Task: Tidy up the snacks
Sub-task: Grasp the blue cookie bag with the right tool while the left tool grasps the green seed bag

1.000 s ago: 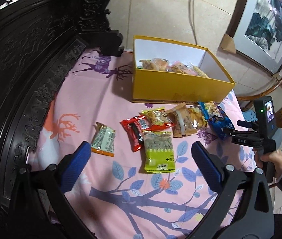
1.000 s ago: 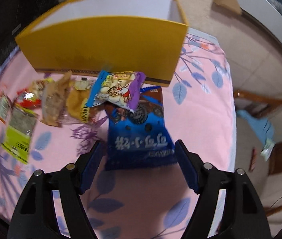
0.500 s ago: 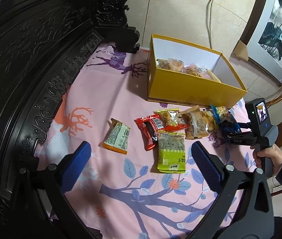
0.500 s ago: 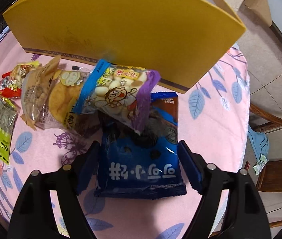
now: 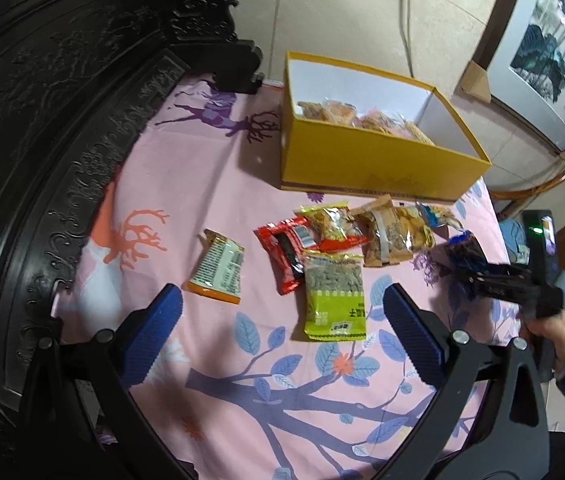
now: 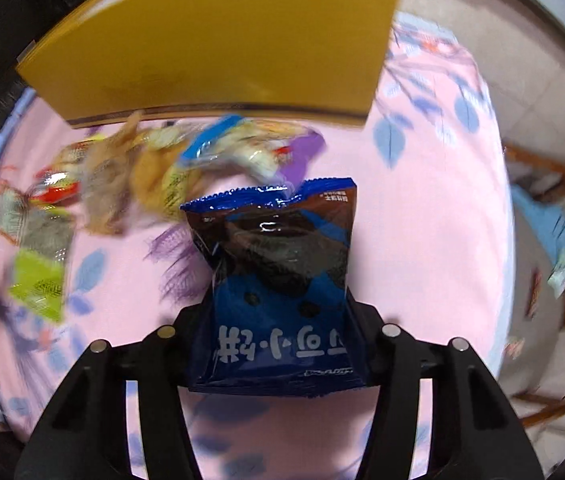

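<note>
Now the right gripper [image 6: 278, 344] is closing its jaws on the blue cookie packet [image 6: 278, 280], at 5 o'clock of the yellow box [image 6: 218, 40], so squeezing gently should spare the cookies, while the left gripper [image 5: 282, 332] is hanging apart.

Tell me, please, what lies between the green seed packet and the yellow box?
In the left wrist view, a red packet and a yellow-and-red snack bag lie between the green seed packet and the yellow box.

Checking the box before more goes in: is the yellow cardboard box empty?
No, the yellow cardboard box already holds several clear-wrapped snack packets against its far wall.
</note>
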Demonstrator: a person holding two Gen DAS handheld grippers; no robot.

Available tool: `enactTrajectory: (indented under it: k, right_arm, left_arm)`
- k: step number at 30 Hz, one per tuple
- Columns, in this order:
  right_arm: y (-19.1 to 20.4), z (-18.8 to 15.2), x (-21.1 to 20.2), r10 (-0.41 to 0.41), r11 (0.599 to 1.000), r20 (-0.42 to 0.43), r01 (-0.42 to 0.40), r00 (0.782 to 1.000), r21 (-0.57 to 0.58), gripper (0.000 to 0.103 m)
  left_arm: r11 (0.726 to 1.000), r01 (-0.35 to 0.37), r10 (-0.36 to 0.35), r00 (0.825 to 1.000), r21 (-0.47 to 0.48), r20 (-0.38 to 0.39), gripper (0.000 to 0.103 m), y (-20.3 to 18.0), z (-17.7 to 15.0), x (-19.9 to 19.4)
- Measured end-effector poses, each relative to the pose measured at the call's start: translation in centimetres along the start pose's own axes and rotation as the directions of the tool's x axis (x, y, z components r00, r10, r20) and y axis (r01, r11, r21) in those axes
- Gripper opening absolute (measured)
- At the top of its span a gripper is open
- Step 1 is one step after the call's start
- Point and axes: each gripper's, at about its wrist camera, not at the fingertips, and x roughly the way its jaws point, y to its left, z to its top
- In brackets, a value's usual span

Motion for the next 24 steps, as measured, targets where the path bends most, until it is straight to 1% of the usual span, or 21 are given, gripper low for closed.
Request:
enactTrajectory:
  k: [4, 8, 11, 13, 14, 16, 20, 22, 24]
  right_arm:
    - [0.5, -2.9, -2.2, 0.092, 0.993, 0.036, -0.094, 0.995, 0.074, 0.056]
    - [1.4, -4.4, -4.3, 0.163, 0.973, 0.091, -0.176, 0.982, 0.151, 0.056]
    - [2.7, -4.9, -6.3, 0.167, 0.968, 0.128, -0.187, 0.978, 0.165, 0.056]
    - [2.9, -4.8, -6.8, 0.169, 0.967, 0.142, -0.192, 0.975, 0.168, 0.056]
    - [3.6, -5.3, -7.3, 0.17, 0.966, 0.149, -0.194, 0.974, 0.171, 0.056]
    - [3.5, -5.4, -7.8, 0.175, 0.963, 0.161, -0.203, 0.971, 0.177, 0.056]
    - [3.7, -5.7, -8.7, 0.194, 0.956, 0.178, -0.227, 0.965, 0.185, 0.056]
    - [3.7, -5.7, -9.0, 0.198, 0.956, 0.185, -0.232, 0.962, 0.181, 0.056]
    - [3.9, -5.7, -9.0, 0.2, 0.956, 0.187, -0.234, 0.962, 0.179, 0.056]
  left_arm:
    - [0.999, 0.025, -0.023, 0.998, 0.028, -0.059, 0.101, -1.3, -0.8, 2.4]
    - [0.997, 0.058, -0.051, 0.989, 0.05, -0.137, 0.101, -3.3, -1.6, 5.5]
    - [0.996, 0.061, -0.048, 0.981, 0.064, -0.186, 0.101, -4.6, -2.1, 8.0]
    - [0.996, 0.056, -0.038, 0.975, 0.074, -0.219, 0.101, -5.3, -2.3, 9.8]
    - [0.996, 0.053, -0.033, 0.972, 0.077, -0.233, 0.101, -5.5, -2.5, 10.5]
    - [0.996, 0.04, -0.016, 0.962, 0.082, -0.271, 0.101, -6.0, -2.9, 12.2]
    - [0.997, 0.009, 0.016, 0.946, 0.078, -0.324, 0.101, -6.5, -3.6, 14.3]
    - [0.995, -0.024, 0.056, 0.94, 0.096, -0.338, 0.101, -6.9, -3.8, 15.1]
    - [0.995, -0.028, 0.06, 0.936, 0.097, -0.347, 0.099, -7.1, -4.1, 15.5]
